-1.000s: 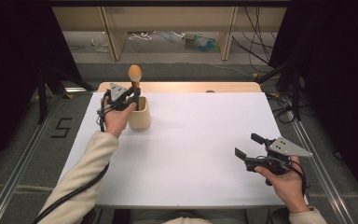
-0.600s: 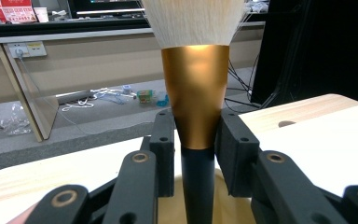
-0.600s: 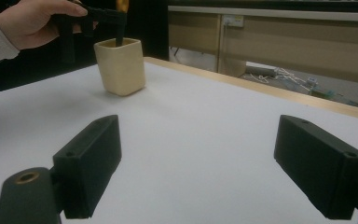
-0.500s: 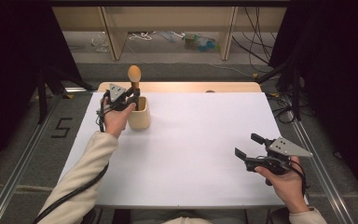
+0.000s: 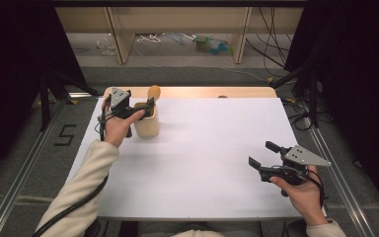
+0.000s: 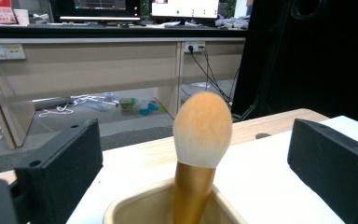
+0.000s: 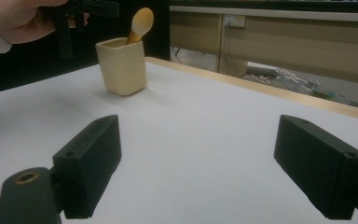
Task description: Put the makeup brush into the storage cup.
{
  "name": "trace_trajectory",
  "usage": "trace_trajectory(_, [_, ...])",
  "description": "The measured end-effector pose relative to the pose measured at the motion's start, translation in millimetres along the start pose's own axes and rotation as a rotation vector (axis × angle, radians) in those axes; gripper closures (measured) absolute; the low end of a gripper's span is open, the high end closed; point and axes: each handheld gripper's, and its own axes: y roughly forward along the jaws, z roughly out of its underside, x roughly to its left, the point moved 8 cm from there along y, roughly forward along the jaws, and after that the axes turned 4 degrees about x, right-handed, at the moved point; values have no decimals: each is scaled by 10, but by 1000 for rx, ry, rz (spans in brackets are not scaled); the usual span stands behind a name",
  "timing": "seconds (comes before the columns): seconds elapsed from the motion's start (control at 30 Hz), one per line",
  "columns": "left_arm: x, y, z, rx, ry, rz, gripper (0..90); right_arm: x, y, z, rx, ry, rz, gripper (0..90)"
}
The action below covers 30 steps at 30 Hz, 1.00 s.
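Jaws of the left gripper (image 5: 139,109), just opened, stand spread either side of the makeup brush (image 6: 200,140), which leans bristles-up in the cream cup (image 5: 146,122) at the far left of the white table (image 5: 202,163), while the right gripper (image 5: 264,160) hovers near-right, wide open over bare tabletop.

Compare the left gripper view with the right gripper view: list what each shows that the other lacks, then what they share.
Left gripper view alone: monitors on the far desk, and the left claw open, its jaws having just opened, standing clear on either side of the gold-handled makeup brush. Right gripper view alone: the person's left hand, and the right claw open over the bare white tabletop. Shared: brush standing in the cream square cup.
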Motion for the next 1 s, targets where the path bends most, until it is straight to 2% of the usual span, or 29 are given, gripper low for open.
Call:
trace_trajectory(0.33, [-42,-139,-12,-16,18,38,6,-1,-3,1,1,1,0,159])
trace_trajectory(0.47, [-51,-224,-12,-23,24,56,4,-10,-9,2,7,-12,11,158])
trace_trajectory(0.5, [-45,-245,-17,-26,45,62,2,-10,-8,2,7,-12,12,158])
trace_trajectory(0.7, [-102,-357,1,-32,55,85,1,-8,-8,3,8,-12,11,158])
trace_trajectory(0.93, [-207,-464,62,-18,45,113,1,-6,-7,3,7,-10,8,158])
trace_trajectory(1.0, [-246,-492,75,-13,22,128,2,-7,-10,1,7,-12,11,158])
